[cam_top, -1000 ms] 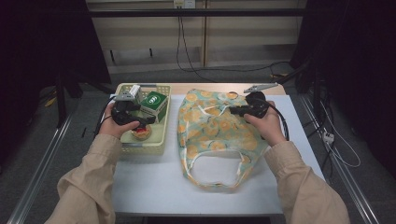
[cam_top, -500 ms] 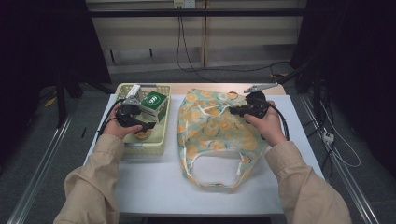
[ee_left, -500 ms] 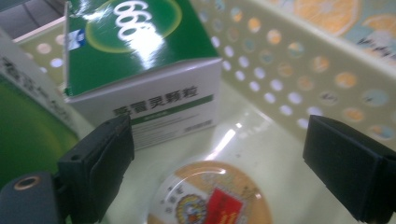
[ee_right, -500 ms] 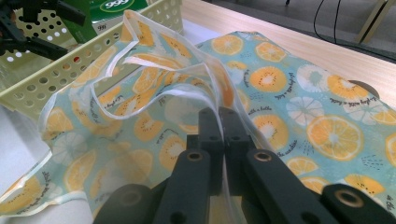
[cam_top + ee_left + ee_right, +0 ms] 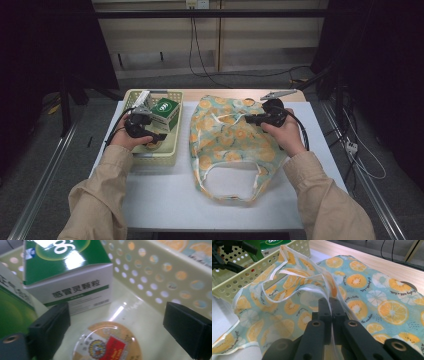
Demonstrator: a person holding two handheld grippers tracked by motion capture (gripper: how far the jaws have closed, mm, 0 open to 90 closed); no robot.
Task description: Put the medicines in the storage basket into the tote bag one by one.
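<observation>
A yellow perforated basket stands at the table's left and holds a green-and-white medicine box and a round orange-lidded tin. My left gripper hangs open inside the basket, its jaws set wide on either side of the tin without touching it. The box lies just beyond. An orange-slice patterned cloth bag is spread flat in the middle of the table. My right gripper is shut on the bag's white strap near its far edge, lifting the fabric into folds.
A second green box sits at the left in the basket. The basket wall runs close beside the left jaws. A grey metal piece lies on the wooden strip behind the bag. White tabletop lies in front.
My left gripper has shifted slightly nearer and lower inside the basket. The right gripper and the bag have stayed where they were.
</observation>
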